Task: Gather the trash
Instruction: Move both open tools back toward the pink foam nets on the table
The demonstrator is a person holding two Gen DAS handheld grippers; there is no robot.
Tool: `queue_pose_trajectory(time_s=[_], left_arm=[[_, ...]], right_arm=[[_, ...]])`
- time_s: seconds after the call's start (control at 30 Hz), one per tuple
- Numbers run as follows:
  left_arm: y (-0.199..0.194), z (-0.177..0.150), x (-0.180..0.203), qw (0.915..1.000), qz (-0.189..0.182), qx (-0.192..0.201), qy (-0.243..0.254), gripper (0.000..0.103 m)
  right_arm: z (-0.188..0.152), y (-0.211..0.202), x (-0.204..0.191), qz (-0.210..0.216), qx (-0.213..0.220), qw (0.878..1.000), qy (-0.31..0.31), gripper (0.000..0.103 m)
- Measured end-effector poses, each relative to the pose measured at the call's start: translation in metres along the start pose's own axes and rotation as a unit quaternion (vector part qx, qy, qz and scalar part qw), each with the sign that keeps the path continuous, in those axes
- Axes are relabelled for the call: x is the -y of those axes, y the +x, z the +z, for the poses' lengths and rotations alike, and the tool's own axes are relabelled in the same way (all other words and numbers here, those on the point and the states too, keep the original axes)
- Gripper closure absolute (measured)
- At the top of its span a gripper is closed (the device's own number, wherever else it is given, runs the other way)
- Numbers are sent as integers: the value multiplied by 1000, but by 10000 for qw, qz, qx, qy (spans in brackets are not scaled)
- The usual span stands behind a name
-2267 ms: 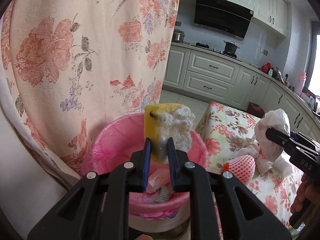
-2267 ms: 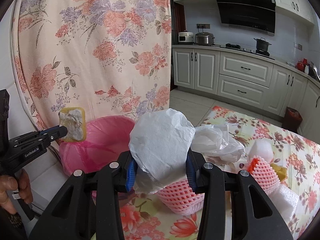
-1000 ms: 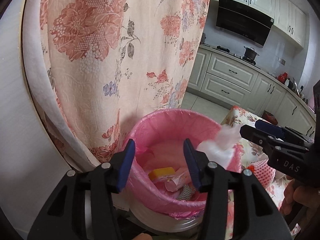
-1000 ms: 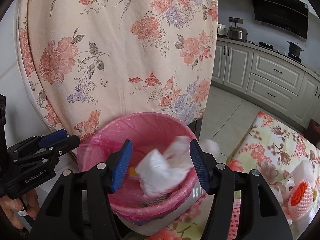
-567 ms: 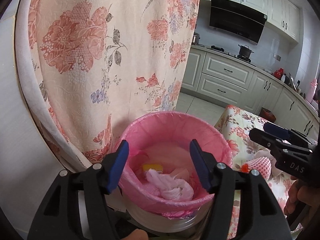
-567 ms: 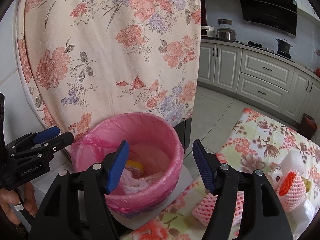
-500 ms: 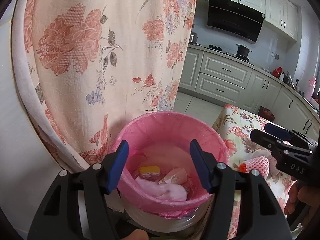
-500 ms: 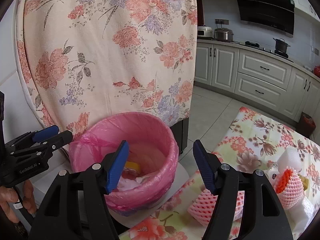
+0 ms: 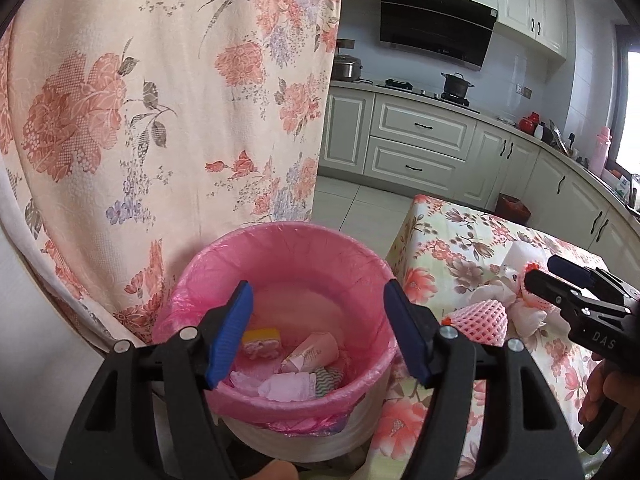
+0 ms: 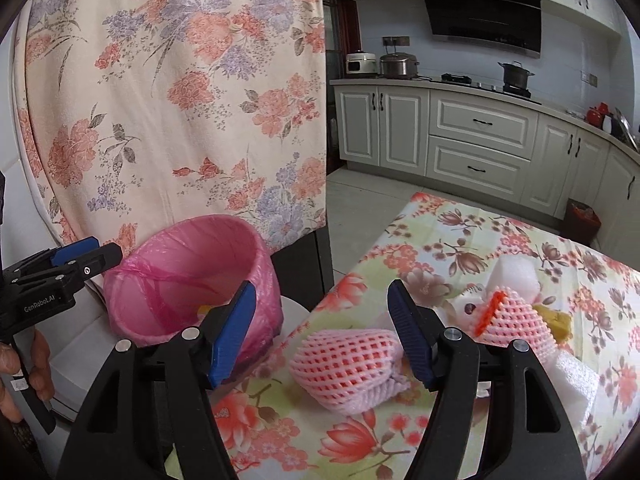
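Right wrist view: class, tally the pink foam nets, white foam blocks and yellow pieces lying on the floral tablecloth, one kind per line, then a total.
pink foam nets: 2
white foam blocks: 2
yellow piece, half hidden behind the far net: 1
Total: 5

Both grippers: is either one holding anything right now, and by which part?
Nothing is held. The left gripper hangs with jaws opening over the pink-lined bin; the right gripper, also opening, is empty above the foam fruit net.
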State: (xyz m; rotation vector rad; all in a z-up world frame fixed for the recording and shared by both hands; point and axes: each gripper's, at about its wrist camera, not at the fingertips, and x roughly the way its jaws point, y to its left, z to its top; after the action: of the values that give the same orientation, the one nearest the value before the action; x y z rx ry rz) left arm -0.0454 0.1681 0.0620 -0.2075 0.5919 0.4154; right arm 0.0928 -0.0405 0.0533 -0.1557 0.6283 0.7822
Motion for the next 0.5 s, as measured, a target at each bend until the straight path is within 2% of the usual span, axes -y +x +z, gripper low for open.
queue_pose_trajectory(time_s=[0.5], left_arm=[[6,3,50,9989,-207,-106,418,35]], right_arm=[[-33,-24,78,-494,-61,9975,495,35]])
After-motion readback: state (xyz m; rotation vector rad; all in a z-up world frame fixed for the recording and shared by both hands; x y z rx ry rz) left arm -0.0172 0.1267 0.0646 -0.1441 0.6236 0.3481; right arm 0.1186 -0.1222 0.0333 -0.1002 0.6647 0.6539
